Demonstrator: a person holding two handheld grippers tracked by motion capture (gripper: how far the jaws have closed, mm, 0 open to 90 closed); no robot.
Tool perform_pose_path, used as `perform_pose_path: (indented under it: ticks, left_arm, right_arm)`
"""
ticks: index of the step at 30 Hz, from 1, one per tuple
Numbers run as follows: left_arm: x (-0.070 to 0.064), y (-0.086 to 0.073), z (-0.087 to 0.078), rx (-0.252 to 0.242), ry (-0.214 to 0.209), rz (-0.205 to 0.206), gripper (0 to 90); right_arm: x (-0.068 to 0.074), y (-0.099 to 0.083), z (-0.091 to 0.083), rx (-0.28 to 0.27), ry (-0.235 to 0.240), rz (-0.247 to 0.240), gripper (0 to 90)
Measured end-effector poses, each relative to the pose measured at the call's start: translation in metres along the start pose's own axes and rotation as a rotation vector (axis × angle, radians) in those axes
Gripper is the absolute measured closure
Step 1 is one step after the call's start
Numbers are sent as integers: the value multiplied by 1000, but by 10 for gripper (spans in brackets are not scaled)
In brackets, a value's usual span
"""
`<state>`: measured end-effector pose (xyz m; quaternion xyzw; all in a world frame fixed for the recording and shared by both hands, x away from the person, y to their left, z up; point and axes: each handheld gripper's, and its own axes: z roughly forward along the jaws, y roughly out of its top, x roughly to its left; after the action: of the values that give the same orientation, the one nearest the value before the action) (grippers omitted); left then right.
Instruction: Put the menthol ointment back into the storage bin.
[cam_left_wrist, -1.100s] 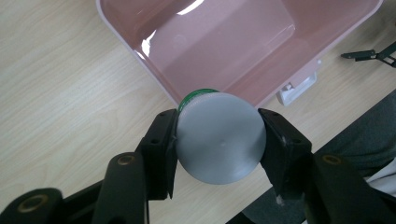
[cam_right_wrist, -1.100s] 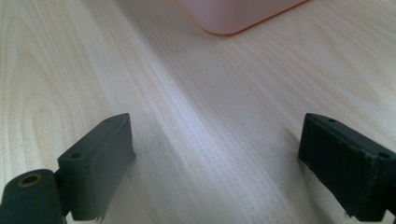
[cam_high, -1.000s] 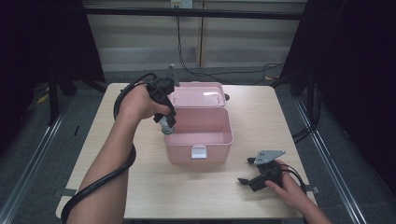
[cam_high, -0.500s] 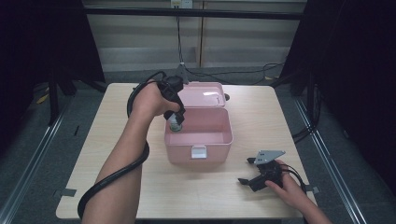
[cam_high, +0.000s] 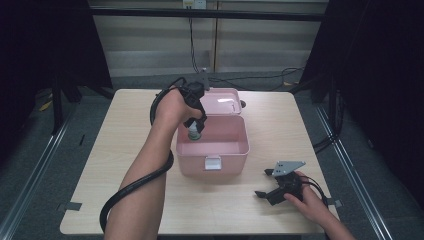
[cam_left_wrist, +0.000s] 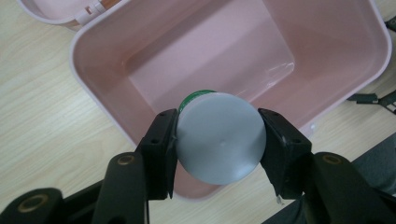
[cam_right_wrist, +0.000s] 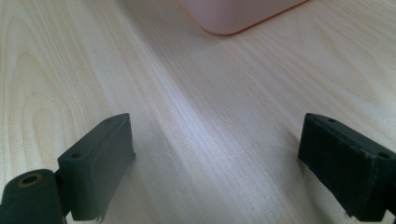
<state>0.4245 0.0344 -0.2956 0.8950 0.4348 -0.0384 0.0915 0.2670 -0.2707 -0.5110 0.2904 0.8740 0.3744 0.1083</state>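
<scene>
The left tongs (cam_left_wrist: 218, 140) are clamped on a small bottle (cam_left_wrist: 218, 137), its flat, round grey base facing the camera and a green band showing behind it. The bottle hangs just above the open pink box (cam_high: 235, 150), over its left rear corner. The box is smooth glossy plastic with rounded corners, a white latch (cam_high: 212, 162) on its front and its lid (cam_high: 222, 102) laid back. The right tongs (cam_right_wrist: 215, 163) rest with jaws wide apart on the pale wood-grain worktop (cam_high: 125, 140), well to the right of the box.
</scene>
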Motion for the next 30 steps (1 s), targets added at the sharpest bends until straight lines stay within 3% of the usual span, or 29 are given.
perform_pose_path:
  ticks: [7, 16, 19, 30]
  left_arm:
    - [-2, 9, 12, -1, -2, -42, 503]
    - [-3, 18, 21, -11, -2, -51, 503]
    - [-3, 21, 26, -21, 1, -81, 503]
    - [-3, 25, 39, -24, 2, -114, 503]
  right_arm:
    - [0, 0, 0, 0, 0, 0, 95]
    - [0, 0, 0, 0, 0, -1, 95]
    - [0, 0, 0, 0, 0, -1, 95]
    - [0, 0, 0, 1, 1, -1, 96]
